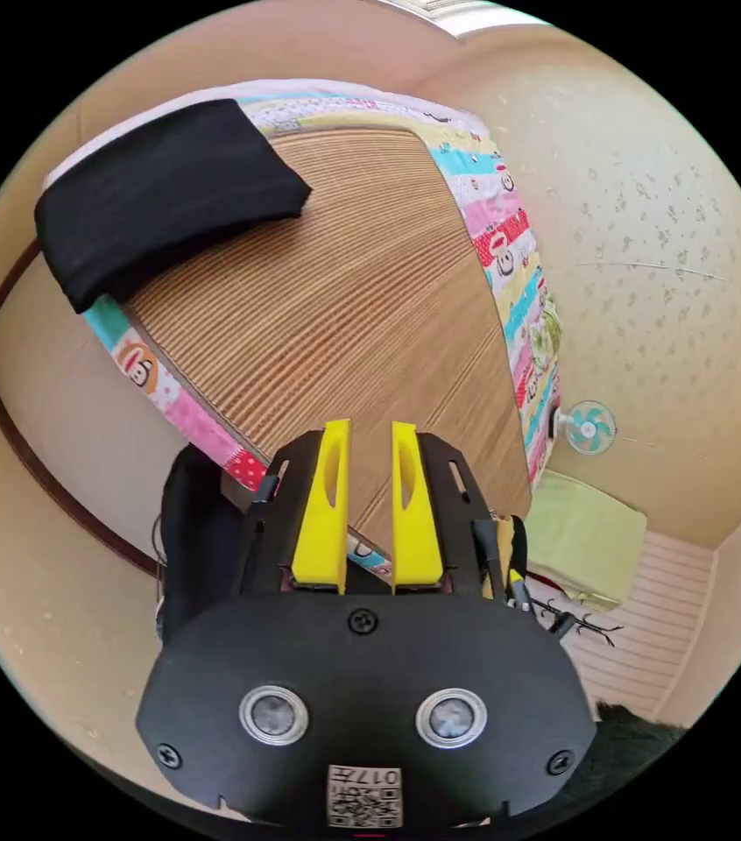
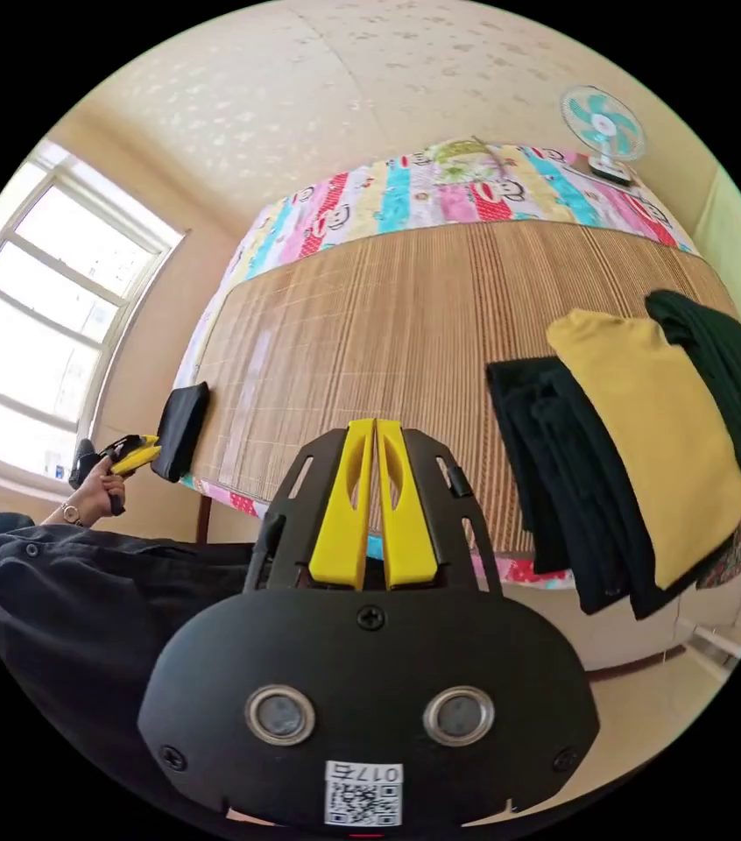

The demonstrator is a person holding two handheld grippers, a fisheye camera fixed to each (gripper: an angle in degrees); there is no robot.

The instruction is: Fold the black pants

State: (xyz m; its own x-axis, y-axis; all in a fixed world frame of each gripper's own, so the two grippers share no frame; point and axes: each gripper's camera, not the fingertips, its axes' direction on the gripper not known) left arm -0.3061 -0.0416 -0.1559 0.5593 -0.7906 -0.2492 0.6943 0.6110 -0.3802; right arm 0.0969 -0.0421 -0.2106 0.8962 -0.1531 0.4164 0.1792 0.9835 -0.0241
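Note:
The black pants [image 1: 160, 197] lie folded into a compact bundle at one corner of the bamboo mat [image 1: 344, 289], partly overhanging the bed's edge. My left gripper [image 1: 371, 425] hovers over the mat's near edge, well apart from the pants, its yellow jaws a small gap apart with nothing between them. In the right gripper view the same folded pants [image 2: 182, 429] sit at the mat's far left corner, and a hand holds the left gripper [image 2: 136, 455] just beside them. My right gripper [image 2: 375, 422] hangs before the bed's near edge, jaws pressed together and empty.
A pile of clothes rests at the mat's right end: black garments [image 2: 563, 473], a yellow one [image 2: 651, 420] on top, a dark green one [image 2: 721, 368] behind. A small fan [image 2: 603, 123] stands beyond the bed. A window [image 2: 38, 307] is on the left; a person's dark sleeve [image 2: 81, 596] is nearby.

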